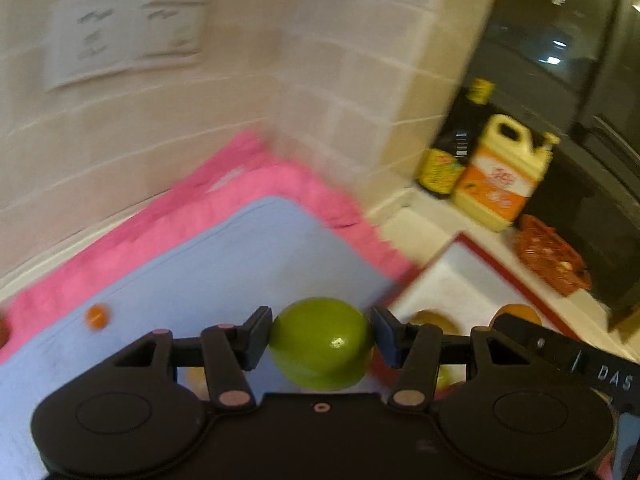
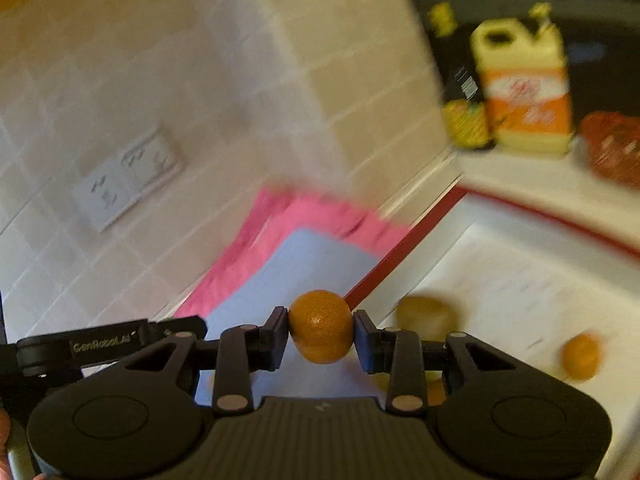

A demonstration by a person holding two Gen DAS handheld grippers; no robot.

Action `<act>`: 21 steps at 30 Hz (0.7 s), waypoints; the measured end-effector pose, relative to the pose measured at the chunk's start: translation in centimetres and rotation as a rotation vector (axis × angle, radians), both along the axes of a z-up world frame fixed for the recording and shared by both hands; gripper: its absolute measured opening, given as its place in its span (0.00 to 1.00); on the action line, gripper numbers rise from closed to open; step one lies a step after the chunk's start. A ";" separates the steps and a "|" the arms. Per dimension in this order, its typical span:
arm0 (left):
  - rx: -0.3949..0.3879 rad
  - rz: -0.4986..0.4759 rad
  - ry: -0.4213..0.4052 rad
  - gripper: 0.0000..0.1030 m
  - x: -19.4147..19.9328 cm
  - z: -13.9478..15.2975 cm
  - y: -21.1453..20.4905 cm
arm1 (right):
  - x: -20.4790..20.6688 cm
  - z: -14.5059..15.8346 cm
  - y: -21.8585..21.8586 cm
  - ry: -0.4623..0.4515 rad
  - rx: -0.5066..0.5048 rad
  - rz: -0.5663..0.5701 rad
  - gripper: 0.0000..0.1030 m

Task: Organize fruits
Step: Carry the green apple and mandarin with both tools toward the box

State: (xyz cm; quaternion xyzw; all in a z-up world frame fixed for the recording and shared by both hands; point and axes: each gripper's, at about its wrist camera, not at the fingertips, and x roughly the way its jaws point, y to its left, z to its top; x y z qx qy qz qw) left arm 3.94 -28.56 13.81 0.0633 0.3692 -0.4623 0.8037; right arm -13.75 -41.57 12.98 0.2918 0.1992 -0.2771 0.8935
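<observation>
My left gripper (image 1: 321,340) is shut on a green lime (image 1: 320,344) and holds it above the pale blue board (image 1: 224,264). My right gripper (image 2: 321,334) is shut on an orange mandarin (image 2: 321,326) above the edge between the blue board (image 2: 308,260) and the red-rimmed white tray (image 2: 520,280). A small orange fruit (image 1: 97,316) lies on the blue board at left. In the tray lie a yellowish fruit (image 2: 426,314) and an orange fruit (image 2: 582,356); the left wrist view shows tray fruits (image 1: 434,320) partly hidden behind my fingers.
A pink cloth (image 1: 248,184) lies under the blue board against the tiled wall (image 1: 200,120). A yellow detergent jug (image 1: 504,176), a dark bottle (image 1: 456,140) and an orange net bag (image 1: 552,256) stand beyond the tray. Wall sockets (image 1: 124,36) are on the tiles.
</observation>
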 end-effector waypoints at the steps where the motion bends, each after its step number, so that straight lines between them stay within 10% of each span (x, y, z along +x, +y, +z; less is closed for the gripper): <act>1: -0.006 -0.025 -0.005 0.63 -0.6 0.3 -1.2 | -1.0 0.3 -0.8 -0.002 -0.002 -0.026 0.36; 11: -0.018 -0.247 0.008 0.63 -5.0 1.2 -12.9 | -8.5 -0.8 -8.0 0.069 0.015 -0.193 0.36; 21: 0.121 -0.337 0.097 0.63 -5.9 -4.8 -21.5 | -7.0 -5.8 -12.6 0.207 0.105 -0.135 0.36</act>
